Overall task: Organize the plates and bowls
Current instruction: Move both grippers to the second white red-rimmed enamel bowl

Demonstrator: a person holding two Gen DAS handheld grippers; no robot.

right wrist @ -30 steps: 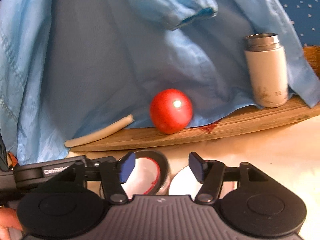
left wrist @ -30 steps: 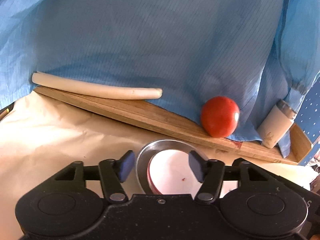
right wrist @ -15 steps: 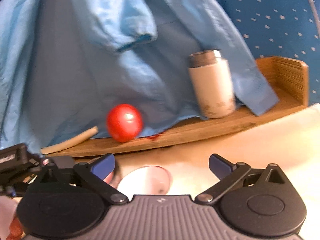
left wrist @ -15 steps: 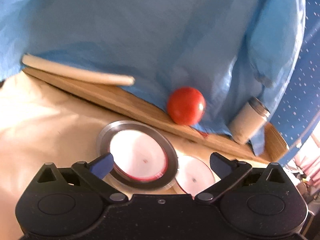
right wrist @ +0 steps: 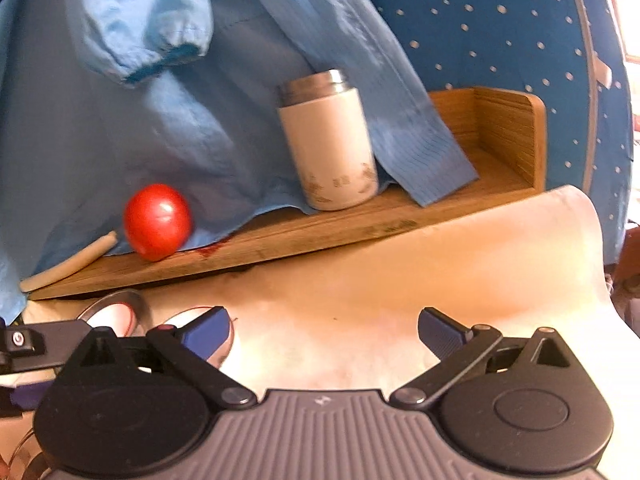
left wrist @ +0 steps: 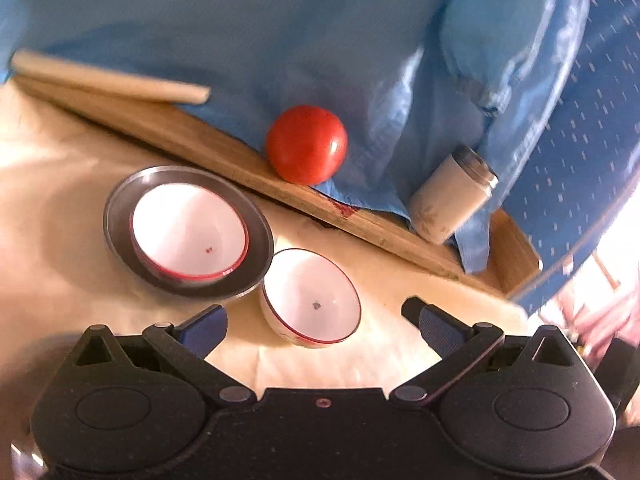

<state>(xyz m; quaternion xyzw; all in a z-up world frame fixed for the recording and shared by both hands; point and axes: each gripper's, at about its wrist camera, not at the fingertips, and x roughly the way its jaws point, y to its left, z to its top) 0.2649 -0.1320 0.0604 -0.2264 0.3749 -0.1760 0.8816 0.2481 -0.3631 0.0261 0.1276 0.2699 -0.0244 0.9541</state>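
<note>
A white bowl with a red rim point(left wrist: 188, 232) sits inside a round steel plate point(left wrist: 116, 200) on the cream table cover. A second white, red-rimmed bowl point(left wrist: 312, 300) stands on the cover just right of the plate, touching its edge. My left gripper point(left wrist: 316, 326) hangs open behind this second bowl, its blue pads clear of the bowl on both sides. In the right wrist view my right gripper point(right wrist: 324, 334) is open over bare cover; the plate point(right wrist: 132, 300) and bowls peek out at its lower left, partly hidden by its left finger.
A wooden tray point(right wrist: 360, 228) runs along the back, holding a red tomato point(left wrist: 306, 150), a white steel-topped canister point(right wrist: 328, 144) and a pale stick point(left wrist: 112, 80). Blue cloth point(left wrist: 280, 40) drapes behind. The cover's edge point(right wrist: 596, 240) drops off on the right.
Both grippers opened wide and drew back from the dishes. The left let go of the bowl in the steel plate; the right swung to the right, away from the second bowl.
</note>
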